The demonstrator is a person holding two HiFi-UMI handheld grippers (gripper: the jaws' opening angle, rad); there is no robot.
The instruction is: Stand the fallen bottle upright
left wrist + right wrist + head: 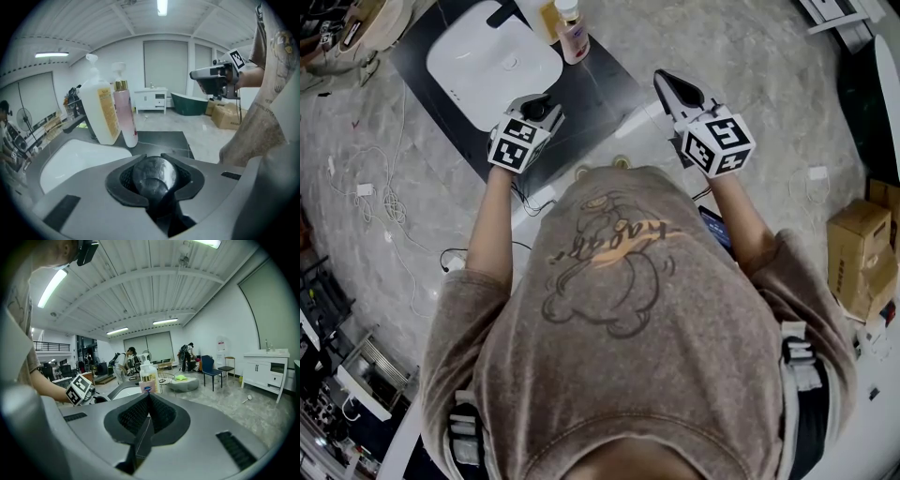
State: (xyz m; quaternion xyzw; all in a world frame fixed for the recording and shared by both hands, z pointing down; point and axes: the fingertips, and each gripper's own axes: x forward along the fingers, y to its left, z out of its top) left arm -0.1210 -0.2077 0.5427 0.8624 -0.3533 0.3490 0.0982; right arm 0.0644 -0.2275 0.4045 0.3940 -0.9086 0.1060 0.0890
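My left gripper (544, 106) hangs over the black counter (605, 89), just right of the white basin (492, 61). Its jaws are shut on a dark, glossy, round-ended bottle (153, 174), seen end-on between the pads (123, 180). Beyond it a slim pink bottle (125, 117) with a gold collar stands upright beside a larger white pump bottle (101, 110); the pink bottle (573, 33) is at the counter's far edge. My right gripper (667, 82) is held level to the right, away from the counter. It is shut, its tips (147, 397) touching, with nothing in it.
Cardboard boxes (862, 253) stand on the floor at the right, and loose cables (384, 197) trail at the left. A green bathtub (190, 103) and a white cabinet (151, 99) stand far back. People and a blue chair (213, 369) show in the right gripper view.
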